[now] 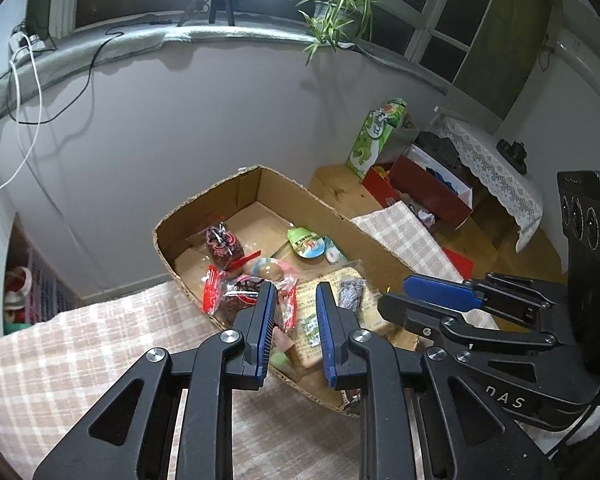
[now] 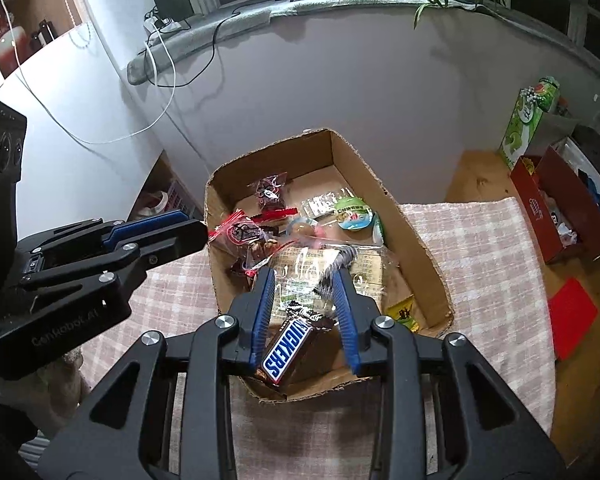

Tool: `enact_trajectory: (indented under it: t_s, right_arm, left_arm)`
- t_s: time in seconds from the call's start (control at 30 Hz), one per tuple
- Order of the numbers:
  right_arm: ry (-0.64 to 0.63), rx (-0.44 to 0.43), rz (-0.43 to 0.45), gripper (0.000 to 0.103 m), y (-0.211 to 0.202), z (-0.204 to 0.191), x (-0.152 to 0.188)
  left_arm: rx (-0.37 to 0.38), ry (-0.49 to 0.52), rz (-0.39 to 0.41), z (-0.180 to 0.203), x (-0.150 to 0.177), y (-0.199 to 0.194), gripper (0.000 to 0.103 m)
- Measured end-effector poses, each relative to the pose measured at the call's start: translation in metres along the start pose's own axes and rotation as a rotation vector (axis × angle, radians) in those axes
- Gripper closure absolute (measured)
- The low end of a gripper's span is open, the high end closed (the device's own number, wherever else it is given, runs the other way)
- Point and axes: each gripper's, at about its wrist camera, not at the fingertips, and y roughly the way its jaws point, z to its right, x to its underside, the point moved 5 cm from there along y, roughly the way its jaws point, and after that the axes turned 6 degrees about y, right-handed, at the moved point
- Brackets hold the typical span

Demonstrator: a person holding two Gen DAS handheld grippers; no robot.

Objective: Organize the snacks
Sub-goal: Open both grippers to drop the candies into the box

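Note:
An open cardboard box point(image 1: 220, 192) point(image 2: 432, 256) sits on a checked cloth and holds several snacks: red-sealed clear packets point(image 1: 224, 292) point(image 2: 246, 236), a green-lidded cup point(image 1: 306, 242) point(image 2: 354, 212) and a flat clear-wrapped pack point(image 2: 300, 264). A Snickers bar point(image 2: 288, 350) lies tilted in the box's near end, between the fingers of my right gripper point(image 2: 304, 284), which is open just above it. My left gripper point(image 1: 296, 296) is open and empty over the box's near left edge. Each gripper shows in the other's view point(image 1: 432, 296) point(image 2: 156, 228).
The checked cloth point(image 1: 80, 352) point(image 2: 488, 260) covers the table around the box. A wooden surface at the right holds a green carton point(image 1: 374, 138) point(image 2: 528, 124) and a red box point(image 1: 428, 192) point(image 2: 556, 216) of items. A wall stands close behind the cardboard box.

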Motion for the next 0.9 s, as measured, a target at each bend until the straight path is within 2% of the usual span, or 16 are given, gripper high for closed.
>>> enact_trajectory:
  t_s: [0.2,0.23,0.27,0.3,0.33,0.37,0.43,0.53,0.57,0.9]
  right_arm:
    - [0.008,0.001,0.02,0.071,-0.016,0.0,0.003]
    - [0.009,0.005,0.026,0.067,-0.02,0.0,0.005]
    - [0.012,0.008,0.03,0.057,-0.023,0.0,0.006]
    - [0.017,0.012,0.037,0.051,-0.027,0.001,0.007]
    - [0.024,0.015,0.048,0.044,-0.033,0.001,0.008]
    - [0.027,0.018,0.055,0.041,-0.037,0.002,0.008]
    - [0.027,0.031,0.067,0.037,-0.044,0.002,0.009]
    - [0.022,0.061,0.088,0.023,-0.056,0.004,0.01]
    - [0.021,0.065,0.095,0.019,-0.059,0.005,0.011]
    - [0.031,0.094,0.106,0.017,-0.071,0.013,0.014]
  left_arm:
    - [-0.016,-0.008,0.009,0.002,0.001,-0.01,0.084]
    - [-0.018,-0.01,0.01,0.003,0.002,-0.013,0.083]
    - [-0.021,-0.012,0.013,0.004,0.002,-0.015,0.077]
    - [-0.026,-0.014,0.017,0.005,0.002,-0.018,0.072]
    - [-0.03,-0.016,0.022,0.006,0.002,-0.021,0.062]
    - [-0.038,-0.019,0.028,0.007,0.002,-0.024,0.056]
    - [-0.053,-0.027,0.034,0.01,0.002,-0.031,0.049]
    - [-0.076,-0.031,0.046,0.014,0.004,-0.039,0.037]
    - [-0.084,-0.035,0.049,0.015,0.004,-0.042,0.036]
    - [-0.123,-0.064,0.055,0.015,0.007,-0.054,0.033]
